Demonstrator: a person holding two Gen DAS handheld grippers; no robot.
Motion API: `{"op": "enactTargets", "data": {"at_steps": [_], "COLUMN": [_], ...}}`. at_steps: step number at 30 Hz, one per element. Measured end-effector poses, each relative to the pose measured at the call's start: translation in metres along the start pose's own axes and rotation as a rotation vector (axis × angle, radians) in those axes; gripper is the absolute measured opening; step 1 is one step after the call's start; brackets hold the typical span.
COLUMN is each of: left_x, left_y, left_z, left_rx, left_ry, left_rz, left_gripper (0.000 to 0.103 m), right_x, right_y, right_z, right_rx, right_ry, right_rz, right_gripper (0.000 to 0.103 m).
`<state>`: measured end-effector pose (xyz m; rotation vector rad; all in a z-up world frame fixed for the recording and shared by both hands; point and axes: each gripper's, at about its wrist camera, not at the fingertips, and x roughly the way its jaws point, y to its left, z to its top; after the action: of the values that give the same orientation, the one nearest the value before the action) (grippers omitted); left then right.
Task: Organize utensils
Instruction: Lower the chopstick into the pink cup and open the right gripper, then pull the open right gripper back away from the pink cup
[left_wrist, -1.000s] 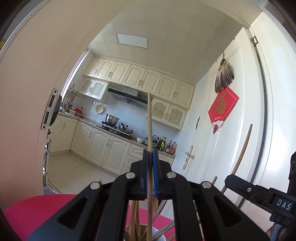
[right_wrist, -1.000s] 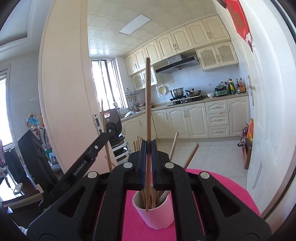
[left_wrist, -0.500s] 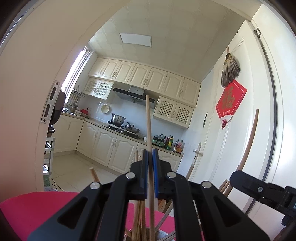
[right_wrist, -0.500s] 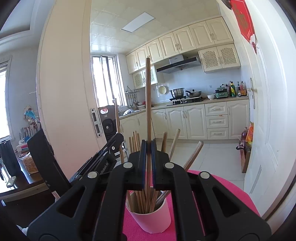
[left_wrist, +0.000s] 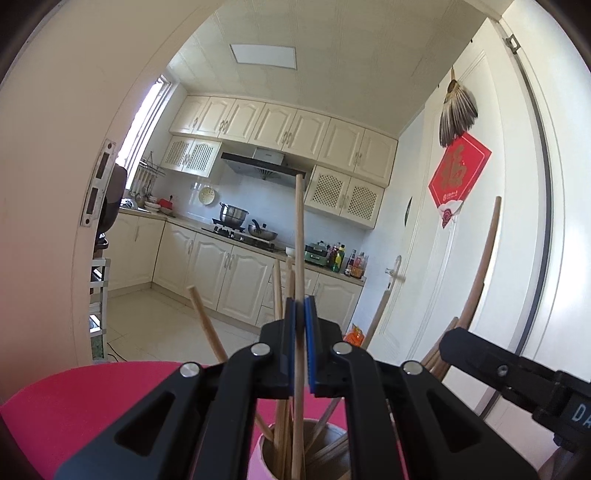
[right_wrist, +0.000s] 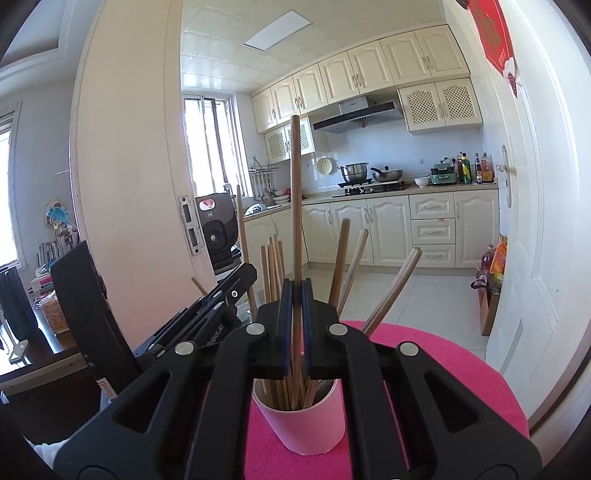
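A pink cup (right_wrist: 306, 421) holding several wooden chopsticks stands on a round table with a pink cloth (right_wrist: 461, 387). My right gripper (right_wrist: 295, 291) is shut on a dark upright chopstick (right_wrist: 295, 184) whose lower end reaches into the cup. My left gripper (left_wrist: 300, 310) is shut on a paler upright chopstick (left_wrist: 300, 240); its lower end is inside the cup (left_wrist: 260, 452) too. Each gripper shows in the other's view: the left gripper (right_wrist: 207, 310) at the left of the cup, the right gripper (left_wrist: 517, 373) at the right.
The table stands in a doorway to a kitchen with cream cabinets (right_wrist: 388, 229) and a stove. A white door (left_wrist: 498, 240) is close on the right. A dark side table (right_wrist: 37, 362) with clutter lies to the left.
Both grippers have sunk with their chopsticks, so the cup and its sticks rise higher in both views. The left gripper has come nearer the cup. Both stay shut.
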<state>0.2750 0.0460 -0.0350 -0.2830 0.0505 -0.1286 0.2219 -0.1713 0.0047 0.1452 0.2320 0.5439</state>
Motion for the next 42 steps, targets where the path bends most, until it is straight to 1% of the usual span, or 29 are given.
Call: {"op": "enactTargets", "data": {"at_steps": [2, 3, 7, 10, 13, 16, 17, 19, 21, 23, 25, 27, 29, 31, 35, 39, 42], "left_x": [-0.003, -0.006, -0.011, -0.012, -0.011, -0.014, -0.017, -0.025, -0.034, -0.04, -0.043, -0.047, -0.049, -0.053, -0.056, -0.063, -0.068], "left_y": [-0.002, -0.003, -0.004, -0.002, 0.001, 0.002, 0.002, 0.005, 0.008, 0.01, 0.011, 0.014, 0.017, 0.018, 0.019, 0.019, 0.02], "left_z": [-0.002, -0.004, -0.012, -0.017, -0.021, -0.025, -0.025, -0.023, -0.017, -0.012, -0.01, -0.009, -0.009, -0.01, -0.011, -0.009, -0.006], "left_rx": [0.045, 0.066, 0.114, 0.125, 0.119, 0.143, 0.148, 0.145, 0.122, 0.125, 0.146, 0.163, 0.173, 0.186, 0.214, 0.237, 0.24], "left_ry": [0.027, 0.039, 0.113, 0.157, 0.208, 0.242, 0.24, 0.23, 0.199, 0.199, 0.205, 0.222, 0.239, 0.251, 0.28, 0.279, 0.276], "left_rz": [0.003, -0.007, -0.03, -0.031, -0.047, -0.054, -0.055, -0.052, -0.058, -0.052, -0.035, -0.014, -0.007, 0.01, 0.024, 0.047, 0.068], "left_gripper": [0.005, 0.005, 0.005, 0.006, 0.005, 0.006, 0.008, 0.033, 0.036, 0.04, 0.049, 0.053, 0.054, 0.059, 0.06, 0.061, 0.062], "right_x": [0.001, 0.001, 0.002, 0.003, 0.003, 0.006, 0.007, 0.007, 0.008, 0.008, 0.01, 0.01, 0.01, 0.012, 0.014, 0.014, 0.007], "right_y": [0.001, 0.001, 0.003, 0.005, 0.006, 0.007, 0.009, 0.012, 0.014, 0.016, 0.017, 0.021, 0.024, 0.027, 0.028, 0.026, 0.031], "right_z": [-0.003, -0.005, -0.011, -0.016, -0.02, -0.024, -0.025, -0.026, -0.028, -0.029, -0.032, -0.036, -0.041, -0.046, -0.05, -0.05, -0.049], "right_rx": [0.003, 0.002, 0.006, 0.009, 0.01, 0.014, 0.009, -0.001, -0.002, -0.006, -0.007, -0.015, -0.027, -0.038, -0.041, -0.031, -0.044], "right_ry": [0.002, 0.003, 0.011, 0.022, 0.029, 0.044, 0.048, 0.049, 0.053, 0.054, 0.061, 0.066, 0.074, 0.088, 0.102, 0.111, 0.097], "right_rz": [-0.008, -0.015, -0.023, -0.029, -0.04, -0.053, -0.06, -0.069, -0.071, -0.078, -0.085, -0.093, -0.101, -0.107, -0.122, -0.127, -0.129], "right_gripper": [0.005, 0.005, 0.005, 0.005, 0.005, 0.005, 0.005, 0.005, 0.005, 0.005, 0.005, 0.005, 0.006, 0.006, 0.006, 0.007, 0.007]}}
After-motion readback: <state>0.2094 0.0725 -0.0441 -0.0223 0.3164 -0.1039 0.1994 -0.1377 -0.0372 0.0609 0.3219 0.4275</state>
